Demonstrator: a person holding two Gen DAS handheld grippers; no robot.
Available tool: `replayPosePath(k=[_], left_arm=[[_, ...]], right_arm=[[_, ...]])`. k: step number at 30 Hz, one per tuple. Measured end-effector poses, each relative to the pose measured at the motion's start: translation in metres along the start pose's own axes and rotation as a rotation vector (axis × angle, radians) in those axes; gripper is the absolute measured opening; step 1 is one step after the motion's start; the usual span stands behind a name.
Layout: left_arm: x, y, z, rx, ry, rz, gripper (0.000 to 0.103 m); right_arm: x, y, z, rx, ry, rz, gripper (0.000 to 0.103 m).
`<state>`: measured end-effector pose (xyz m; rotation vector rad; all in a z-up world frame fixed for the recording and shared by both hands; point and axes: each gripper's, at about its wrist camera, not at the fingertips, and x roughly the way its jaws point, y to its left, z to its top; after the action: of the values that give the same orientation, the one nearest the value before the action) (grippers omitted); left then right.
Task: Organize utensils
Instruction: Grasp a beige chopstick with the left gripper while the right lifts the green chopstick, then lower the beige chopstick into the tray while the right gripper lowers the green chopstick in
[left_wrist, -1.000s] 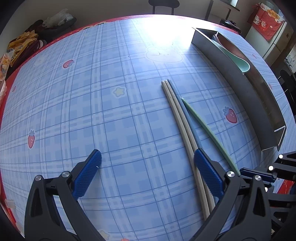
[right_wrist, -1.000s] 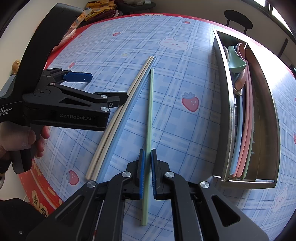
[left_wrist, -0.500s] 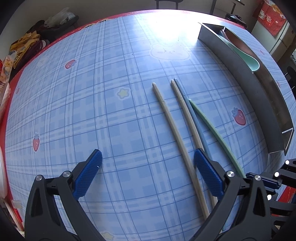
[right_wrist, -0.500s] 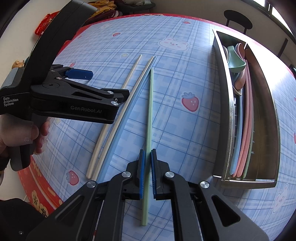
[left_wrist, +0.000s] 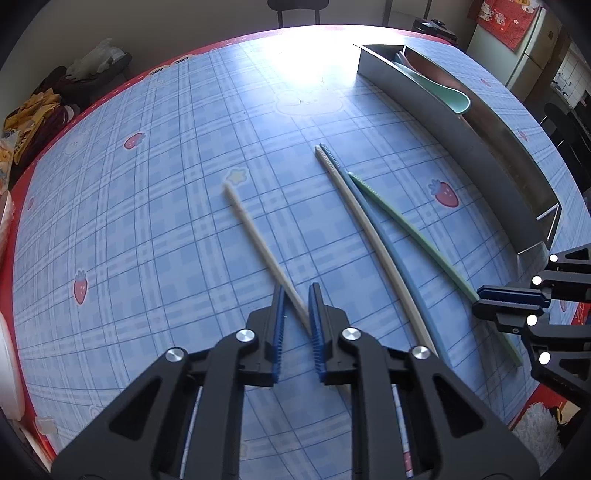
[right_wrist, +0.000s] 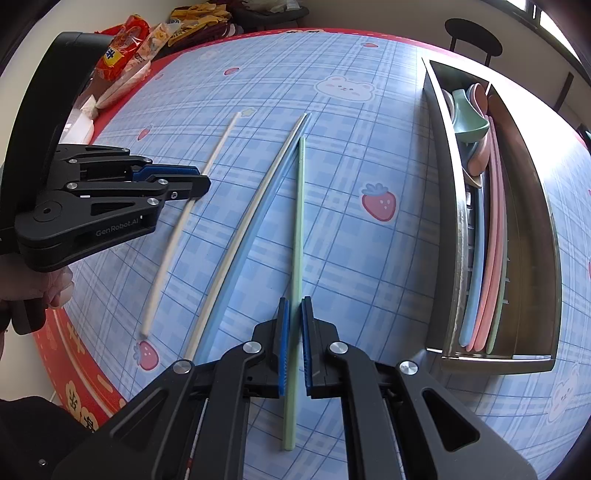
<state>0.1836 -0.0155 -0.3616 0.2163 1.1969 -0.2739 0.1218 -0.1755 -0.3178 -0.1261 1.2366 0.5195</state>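
My left gripper (left_wrist: 296, 291) has its jaws closing on a beige chopstick (left_wrist: 255, 236), which runs between the blue pads and slants away to the upper left. In the right wrist view that beige chopstick (right_wrist: 173, 240) looks blurred under the left gripper (right_wrist: 195, 184). A second beige chopstick (left_wrist: 354, 206) and a blue chopstick (left_wrist: 400, 258) lie side by side on the table. My right gripper (right_wrist: 294, 301) is shut on a green chopstick (right_wrist: 298, 221) that rests flat on the cloth.
A long metal tray (right_wrist: 448, 221) stands at the right, holding a green spoon (right_wrist: 467, 123) and pink, blue and green utensils. Snack bags (right_wrist: 125, 48) lie at the far left edge. The table's red border (right_wrist: 74, 369) runs close by the left hand.
The left jaws went from wide open to closed around one beige chopstick, which has swung left, away from its twin. The right gripper and the green chopstick have stayed put.
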Motion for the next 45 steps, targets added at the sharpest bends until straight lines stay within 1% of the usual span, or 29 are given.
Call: replayPosePath(k=[3,6,8,15,19,23,28,30,35,39,45], left_arm=[[-0.004,0.007,-0.011,-0.013,0.011,-0.056,0.01],[-0.007,0.025,-0.022,-0.081,0.017,-0.108,0.01],[-0.009,0.031,-0.031,-0.112,0.005,-0.132,0.011],[-0.012,0.032,-0.042,-0.146,-0.035,-0.121,0.012],[-0.013,0.041,-0.046,-0.174,-0.061,-0.151,0.012],[-0.016,0.049,-0.054,-0.198,-0.066,-0.181,0.013],[-0.017,0.052,-0.051,-0.215,-0.046,-0.2,0.01],[-0.02,0.054,-0.051,-0.227,-0.041,-0.228,0.01],[-0.044,0.055,-0.052,-0.241,-0.083,-0.263,0.01],[-0.064,0.057,-0.054,-0.261,-0.112,-0.29,0.01],[-0.091,0.047,-0.043,-0.219,-0.164,-0.305,0.01]], right_arm=[[0.0,0.0,0.0,0.0,-0.001,0.0,0.007],[0.0,0.0,0.0,0.003,-0.004,0.001,0.007],[0.0,0.0,0.0,0.004,-0.005,0.0,0.007],[-0.001,0.003,-0.003,0.002,-0.009,-0.013,0.007],[0.0,0.004,-0.003,-0.004,-0.009,-0.019,0.007],[0.001,0.005,-0.001,-0.009,-0.001,-0.022,0.007],[0.001,0.004,0.003,0.008,0.013,-0.017,0.006],[-0.004,0.002,0.004,0.015,-0.008,-0.011,0.006],[-0.021,0.0,0.007,0.035,-0.057,0.012,0.006],[-0.031,-0.006,0.004,0.075,-0.089,0.033,0.006],[-0.045,-0.016,0.002,0.12,-0.132,0.046,0.006]])
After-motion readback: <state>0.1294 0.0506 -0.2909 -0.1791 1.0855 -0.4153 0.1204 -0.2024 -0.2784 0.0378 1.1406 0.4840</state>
